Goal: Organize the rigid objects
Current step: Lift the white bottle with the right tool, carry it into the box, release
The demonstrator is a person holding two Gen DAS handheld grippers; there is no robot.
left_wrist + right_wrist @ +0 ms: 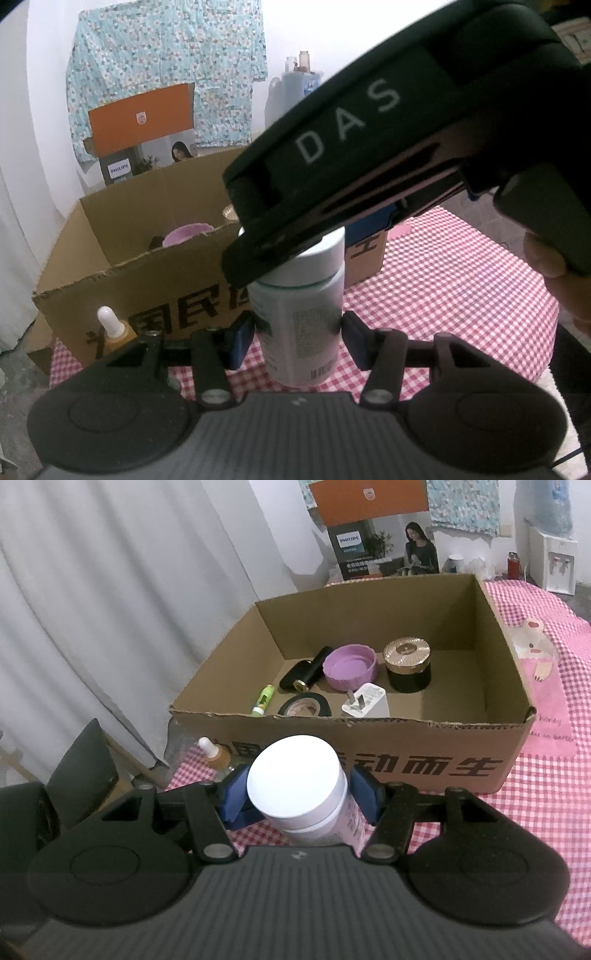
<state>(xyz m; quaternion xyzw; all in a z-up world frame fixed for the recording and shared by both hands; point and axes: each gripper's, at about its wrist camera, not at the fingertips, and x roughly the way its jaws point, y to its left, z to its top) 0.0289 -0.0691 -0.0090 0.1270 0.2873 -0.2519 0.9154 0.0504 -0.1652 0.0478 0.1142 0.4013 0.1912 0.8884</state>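
- Bottle (306, 797), white with a white cap, is standing upright on the checked tablecloth (535, 812), near its front edge and just before the cardboard box (406, 746).
- Left gripper (297, 332) is pressing its blue pads against the bottle's body, jaws partly closed on it.
- Right gripper (304, 794) is clamping the bottle at the cap, jaws about half open around it.
- Dropper bottle (212, 755) is standing beside the box's near left corner.
- Inside the box are lying a tape roll (304, 706), a charger (365, 703), a purple lid (350, 667) and a black jar (408, 668).
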